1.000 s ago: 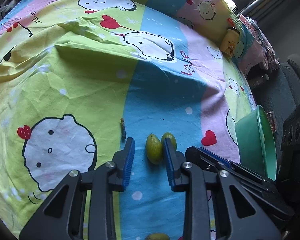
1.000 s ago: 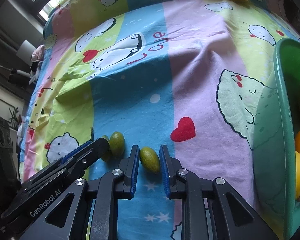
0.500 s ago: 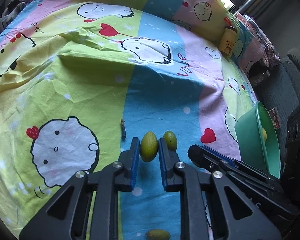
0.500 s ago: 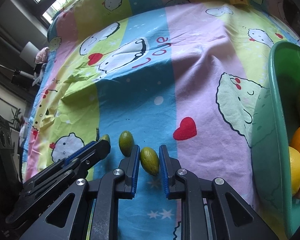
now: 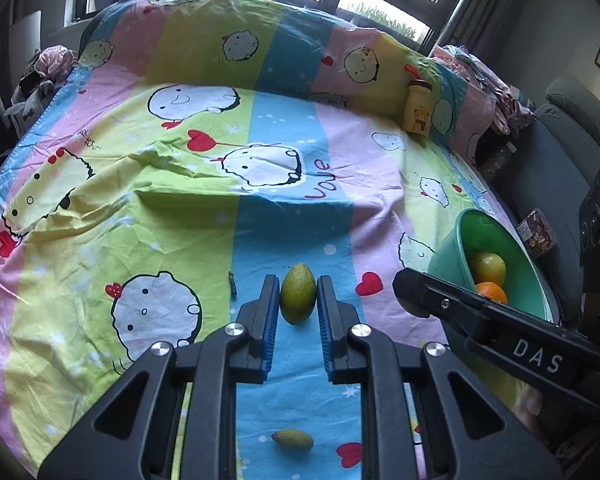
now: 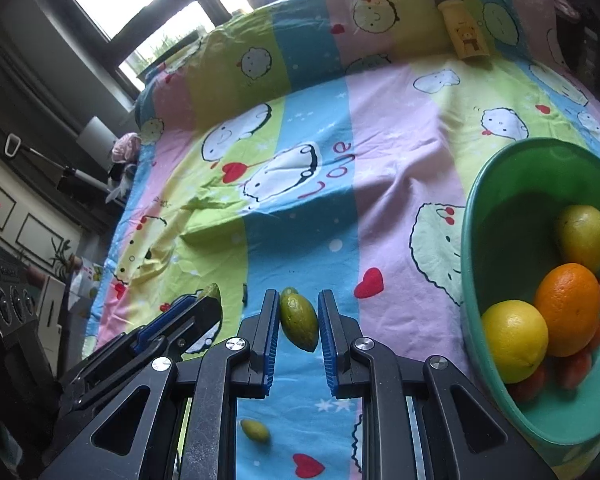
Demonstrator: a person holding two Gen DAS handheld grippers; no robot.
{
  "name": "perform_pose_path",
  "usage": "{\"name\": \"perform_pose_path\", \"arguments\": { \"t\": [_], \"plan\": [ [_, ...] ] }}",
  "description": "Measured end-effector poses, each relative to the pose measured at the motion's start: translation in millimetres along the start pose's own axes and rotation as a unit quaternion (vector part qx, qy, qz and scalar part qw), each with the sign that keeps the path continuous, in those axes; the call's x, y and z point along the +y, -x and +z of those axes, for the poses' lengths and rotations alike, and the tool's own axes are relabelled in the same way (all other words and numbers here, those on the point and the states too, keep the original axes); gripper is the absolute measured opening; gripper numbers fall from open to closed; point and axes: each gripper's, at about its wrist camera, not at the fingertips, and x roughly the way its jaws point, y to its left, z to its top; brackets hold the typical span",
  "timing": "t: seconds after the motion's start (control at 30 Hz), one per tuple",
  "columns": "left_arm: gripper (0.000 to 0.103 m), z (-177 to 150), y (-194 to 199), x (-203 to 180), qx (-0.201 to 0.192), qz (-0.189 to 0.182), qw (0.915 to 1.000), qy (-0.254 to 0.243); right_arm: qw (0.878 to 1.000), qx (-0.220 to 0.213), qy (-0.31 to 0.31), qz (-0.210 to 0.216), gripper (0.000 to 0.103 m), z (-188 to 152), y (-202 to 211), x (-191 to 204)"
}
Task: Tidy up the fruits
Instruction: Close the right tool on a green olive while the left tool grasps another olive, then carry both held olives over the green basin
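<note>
Though spread apart a second ago, now clamped: left gripper (image 5: 298, 284), pads tight on a small oval green fruit (image 5: 298, 299), raised off the striped cartoon-print bedsheet (image 5: 180, 240), well left of the round green plastic bowl (image 5: 472, 216). Further right, nearer the bowl: right gripper (image 6: 299, 300), likewise pinched on a second oval green fruit (image 6: 300, 322), gripped as before but now lifted clear of the cloth too. Left lying on the sheet, left of the bowl: a third small green fruit (image 5: 292, 440), and what looks like a fourth (image 6: 289, 291) peeking from behind the right-hand one. Already in the bowl: yellow lemon (image 6: 514, 346), orange (image 6: 566, 308), yellow-green fruit (image 6: 582, 238). Judged meaning: both picks done, carry to the bowl next, stragglers to fetch afterwards.
</note>
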Motion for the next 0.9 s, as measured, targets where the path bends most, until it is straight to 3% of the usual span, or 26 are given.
{"name": "perform_pose_path", "arguments": {
  "t": [0.43,0.67,0.9],
  "plan": [
    [0.019,12,42,-65,-0.068,-0.017,0.9957,-0.060,0.994,-0.105,-0.044,-0.002,0.021,8,80,-40],
    [0.019,11,36,-113,-0.061,-0.052,0.9923,-0.094,0.986,-0.141,-0.093,-0.004,0.022,6,110,-78],
    [0.019,7,16,-152,-0.039,-0.084,0.9887,-0.118,0.979,-0.149,-0.138,-0.016,0.022,3,121,-115]
  ]
}}
